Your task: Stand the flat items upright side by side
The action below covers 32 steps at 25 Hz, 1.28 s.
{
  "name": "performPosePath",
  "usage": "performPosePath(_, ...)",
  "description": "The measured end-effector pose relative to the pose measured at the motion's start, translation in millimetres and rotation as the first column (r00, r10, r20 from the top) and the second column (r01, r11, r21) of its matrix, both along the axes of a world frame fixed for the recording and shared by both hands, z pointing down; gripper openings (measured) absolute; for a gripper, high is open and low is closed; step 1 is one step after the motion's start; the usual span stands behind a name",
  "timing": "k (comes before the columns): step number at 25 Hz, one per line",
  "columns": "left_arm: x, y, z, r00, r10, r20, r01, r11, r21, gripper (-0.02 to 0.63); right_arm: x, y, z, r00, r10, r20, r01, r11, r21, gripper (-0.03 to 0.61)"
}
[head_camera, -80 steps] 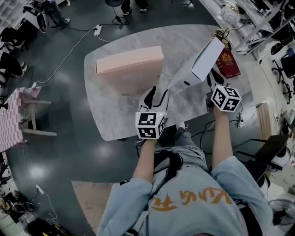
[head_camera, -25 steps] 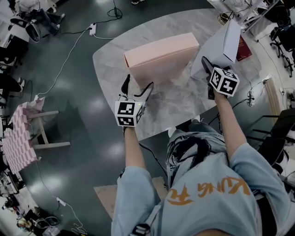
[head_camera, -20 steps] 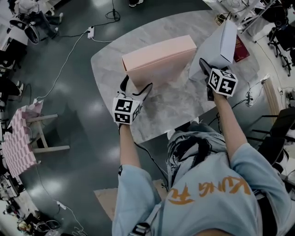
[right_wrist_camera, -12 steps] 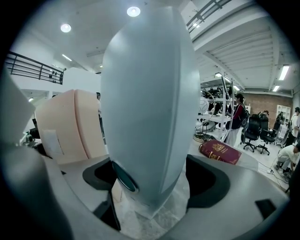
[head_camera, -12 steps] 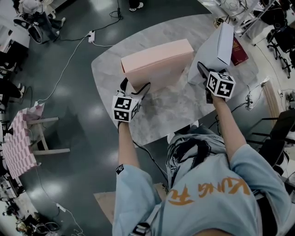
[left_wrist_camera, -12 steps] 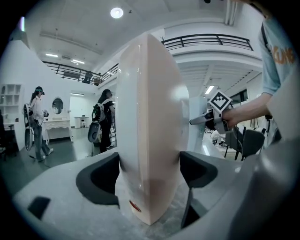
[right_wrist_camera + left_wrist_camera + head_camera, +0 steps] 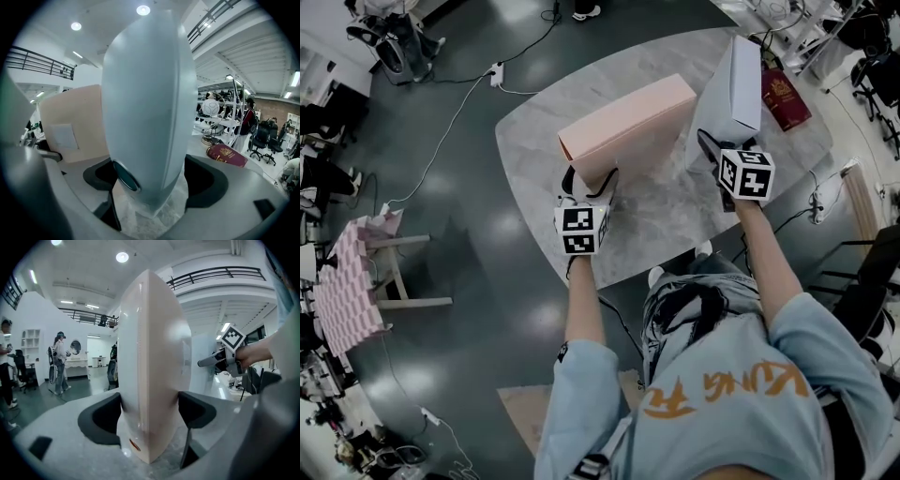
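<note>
A flat pale-pink cardboard box stands upright on its long edge on the grey marble-patterned oval table, running from the near left toward 1 o'clock. The left gripper sits at the box's near end, with the pink box straight ahead of it at 12 o'clock. In the left gripper view the narrow end of the box fills the gap between the jaws of the left gripper. Both black pads lie against its broad faces, and the jaws, which have just been closing, now clasp it at a wide spread.

At 3 o'clock of the pink box, near it but apart, a flat white cardboard box also stands on edge. The right gripper holds its near end. In the right gripper view the white box rises between the jaws of the right gripper, pinched from both sides.

A dark red booklet with a gold crest lies flat on the table at 3 o'clock of the white box.
</note>
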<state>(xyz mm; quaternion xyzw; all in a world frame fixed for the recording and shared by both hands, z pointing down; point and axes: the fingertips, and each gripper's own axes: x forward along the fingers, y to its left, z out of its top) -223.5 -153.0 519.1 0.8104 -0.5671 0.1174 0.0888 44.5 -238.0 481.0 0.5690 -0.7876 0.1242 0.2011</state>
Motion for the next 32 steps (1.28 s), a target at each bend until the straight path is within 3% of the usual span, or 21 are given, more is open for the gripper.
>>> performPosePath(8,-0.5,16.2,3.7,0.982,-0.191,0.01,0.191,0.981,-0.032,0.394,-27.3,20.8,1.3,0.996,-0.085,-0.029,0.085,0.996,0.002,0.422)
performPosePath(18,14.8,30.2,5.5,0.92,-0.391,-0.001,0.389,0.917,-0.092,0.391,-42.2,45.0,1.9,0.98,-0.196,-0.013,0.196,0.981,0.004,0.417)
performPosePath(24,27.4,28.6,6.3,0.894,-0.447,-0.008,0.442,0.887,-0.13,0.39,-59.8,63.0,2.4,0.948,-0.317,0.023,0.317,0.948,0.006,0.416)
performPosePath(29,36.5,30.1,3.9,0.893,-0.45,-0.029,0.442,0.886,-0.142,0.378,-74.1,75.8,0.4,0.92,-0.392,0.02,0.392,0.92,0.015,0.414)
performPosePath(32,43.2,33.6,2.7,0.904,-0.426,-0.035,0.417,0.898,-0.144,0.354,-77.2,78.2,-3.5,0.912,-0.409,0.038,0.408,0.913,0.023,0.411)
